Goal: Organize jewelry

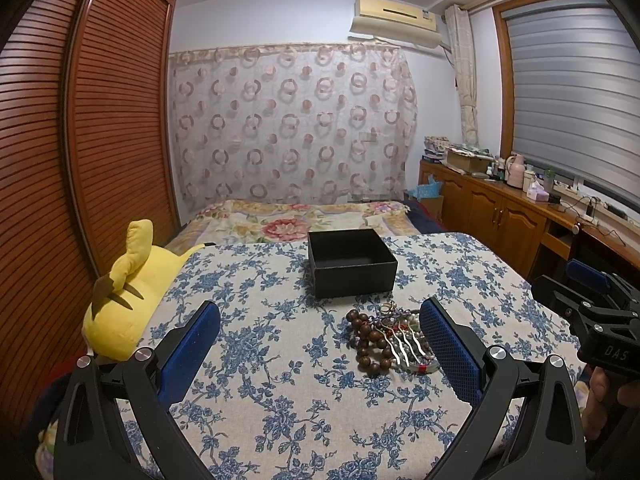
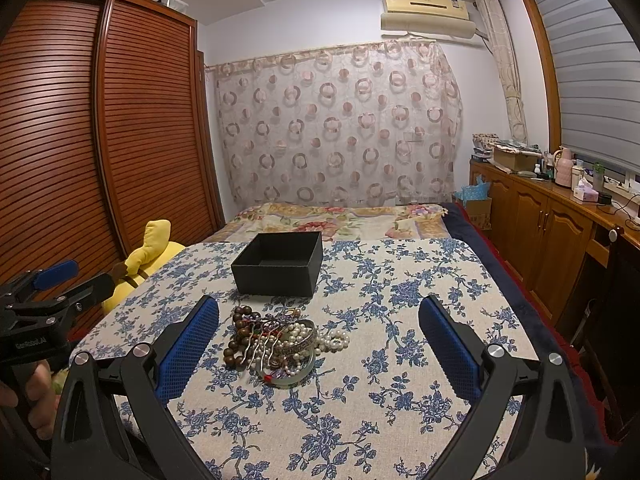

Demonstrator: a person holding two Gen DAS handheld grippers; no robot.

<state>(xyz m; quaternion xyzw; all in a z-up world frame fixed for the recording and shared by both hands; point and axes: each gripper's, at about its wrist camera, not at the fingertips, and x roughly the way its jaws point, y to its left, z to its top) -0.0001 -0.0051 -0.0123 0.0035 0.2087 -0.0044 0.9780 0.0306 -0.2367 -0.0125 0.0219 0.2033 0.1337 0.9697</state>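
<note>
A pile of jewelry (image 2: 276, 340) lies on the floral tablecloth (image 2: 360, 400): a brown wooden bead bracelet (image 2: 236, 336), white pearls (image 2: 332, 338), a silver hair comb (image 2: 260, 346), a metal bangle and a pale jade bangle. An open empty black box (image 2: 278, 264) stands just behind it. My right gripper (image 2: 320, 340) is open, above the table in front of the pile. My left gripper (image 1: 320, 340) is open, with the pile (image 1: 390, 336) near its right finger and the box (image 1: 352, 264) beyond. Each gripper shows at the edge of the other's view.
A yellow plush toy (image 1: 124, 296) lies at the table's left edge. A bed with a floral blanket (image 1: 296, 216) is behind the table. A wooden wardrobe (image 1: 80, 160) is on the left, a cluttered wooden cabinet (image 2: 560, 216) on the right.
</note>
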